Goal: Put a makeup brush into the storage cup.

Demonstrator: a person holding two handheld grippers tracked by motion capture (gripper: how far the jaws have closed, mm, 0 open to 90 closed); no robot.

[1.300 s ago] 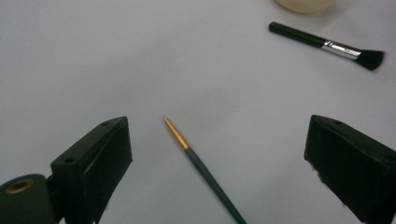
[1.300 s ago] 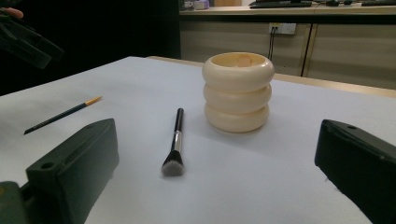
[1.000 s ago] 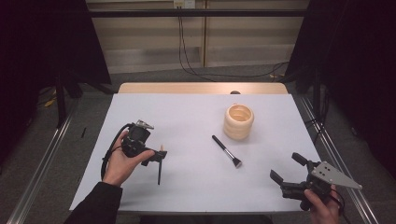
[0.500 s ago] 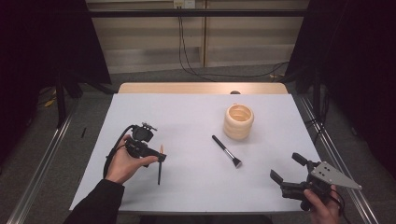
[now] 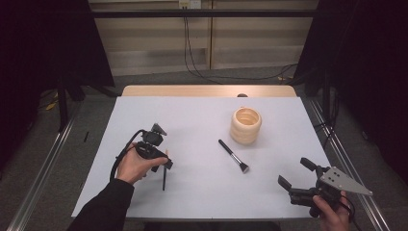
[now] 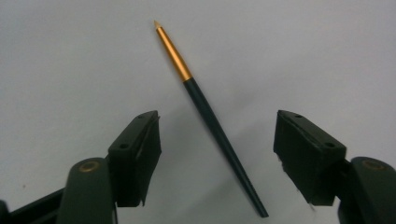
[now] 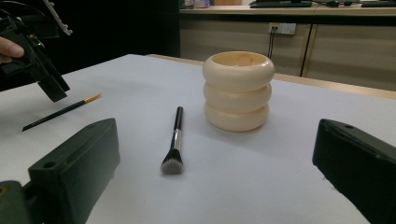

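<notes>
On the table (image 5: 202, 120), one pencil (image 6: 212, 126) lies between closing left tongs (image 6: 217, 154); right tongs (image 7: 219, 186) wide.

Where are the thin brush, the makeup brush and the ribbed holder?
thin brush (image 6: 205, 105): left gripper view, dark handle below the gold ferrule.
makeup brush (image 7: 176, 130): right gripper view, handle just above the silver ferrule.
ribbed holder (image 7: 237, 91): right gripper view, middle ring of its cream wall.

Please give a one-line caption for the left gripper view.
Open left tool straddling a thin gold-tipped brush lying on the white table.
</notes>
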